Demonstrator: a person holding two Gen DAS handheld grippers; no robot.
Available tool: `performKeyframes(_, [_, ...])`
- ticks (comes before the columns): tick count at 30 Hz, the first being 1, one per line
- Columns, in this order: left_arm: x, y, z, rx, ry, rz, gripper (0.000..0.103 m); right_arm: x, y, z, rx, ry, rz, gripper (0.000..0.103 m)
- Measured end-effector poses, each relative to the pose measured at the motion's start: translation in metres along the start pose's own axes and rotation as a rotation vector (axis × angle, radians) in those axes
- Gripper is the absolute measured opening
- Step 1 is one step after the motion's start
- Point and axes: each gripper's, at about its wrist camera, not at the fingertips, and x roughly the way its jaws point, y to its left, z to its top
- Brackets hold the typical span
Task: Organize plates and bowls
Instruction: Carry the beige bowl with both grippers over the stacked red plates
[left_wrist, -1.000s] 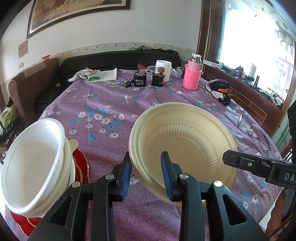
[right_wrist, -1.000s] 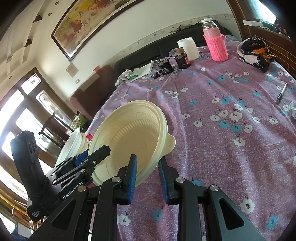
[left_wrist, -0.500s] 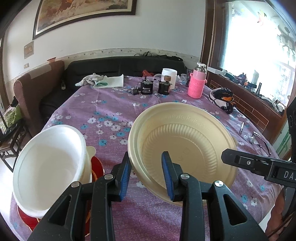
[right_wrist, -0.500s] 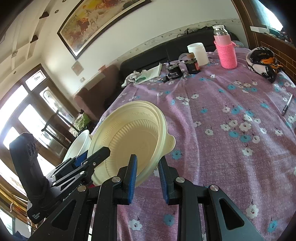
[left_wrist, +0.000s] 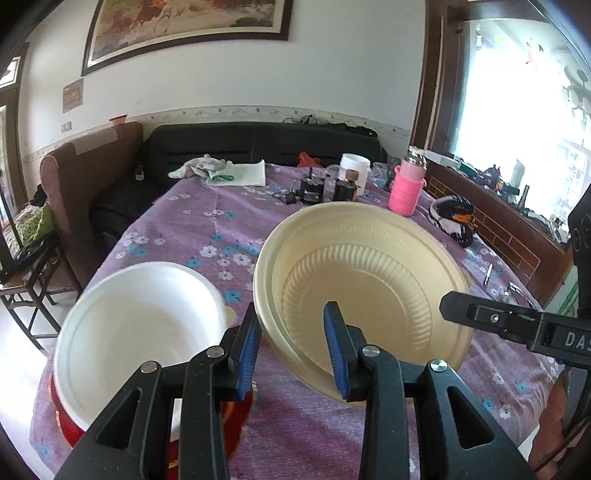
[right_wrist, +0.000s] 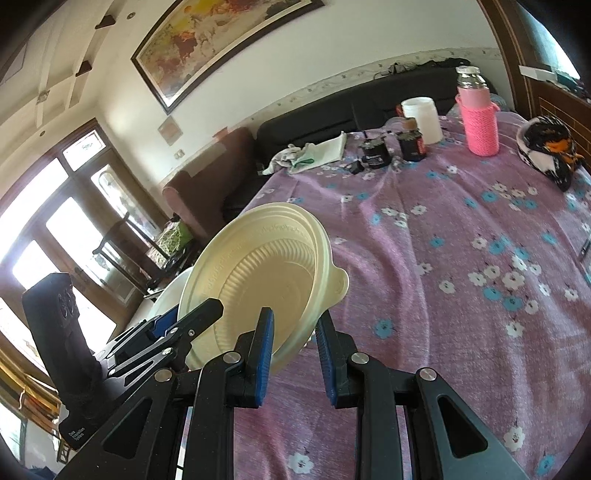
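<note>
Both tongs (left_wrist: 291, 347) (right_wrist: 295, 350) pinch opposite rims of the cream bowl (left_wrist: 369, 280)

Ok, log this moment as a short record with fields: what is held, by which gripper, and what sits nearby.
held item: cream ribbed plastic bowl, tilted, off the table
left gripper: clamped on the bowl's near rim
right gripper: clamped on the rim
nearby: white foam bowl stacked on a red plate
surface: purple floral tablecloth

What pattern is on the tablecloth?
Purple tablecloth with white and blue flowers, clearest in the right wrist view.
</note>
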Motion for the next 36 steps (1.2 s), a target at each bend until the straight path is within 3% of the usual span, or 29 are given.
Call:
performKeyframes(21, [-0.043, 0.075, 0.012, -0.117, -0.076, 0.115, 0.033, 0.044, 0.076, 0.021, -0.100, 0.069, 0.116, 0.026])
performKeyframes(36, [-0.045, 0.113, 0.001, -0.191, -0.067, 0.168, 0.033, 0.079, 0.109, 0.017, -0.151, 0.132, 0.152, 0.026])
